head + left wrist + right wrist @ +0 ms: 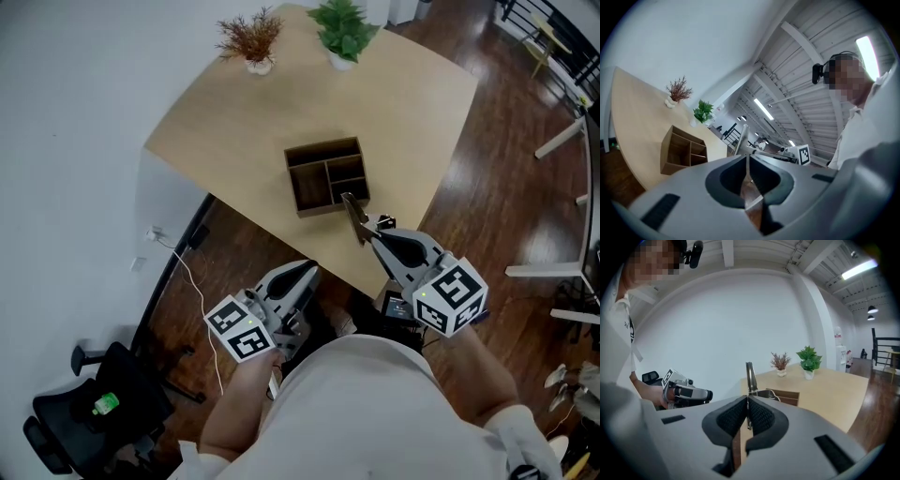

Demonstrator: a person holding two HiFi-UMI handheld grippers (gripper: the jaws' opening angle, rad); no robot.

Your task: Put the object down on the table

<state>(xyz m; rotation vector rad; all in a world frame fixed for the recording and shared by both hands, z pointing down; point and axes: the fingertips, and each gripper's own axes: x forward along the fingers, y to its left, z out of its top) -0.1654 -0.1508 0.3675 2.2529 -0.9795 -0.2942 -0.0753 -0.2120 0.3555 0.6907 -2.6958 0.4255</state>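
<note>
My right gripper point(368, 231) point(747, 402) is shut on a thin metal utensil point(353, 214) point(750, 376). The utensil's long end sticks up out of the jaws, over the near edge of the light wooden table point(253, 122). Just beyond it on the table stands a dark wooden compartment box point(323, 147) point(786, 396). My left gripper point(307, 274) point(748, 161) hangs lower, off the table's near edge and above the floor, jaws pressed together with nothing between them. In the left gripper view, the box point(670, 152) and the utensil point(740, 138) show ahead.
Two potted plants, one reddish point(250, 39) and one green point(343, 28), stand at the table's far edge. A black office chair point(94, 403) is at the lower left, and a white cable point(187, 272) runs along the wood floor by the wall.
</note>
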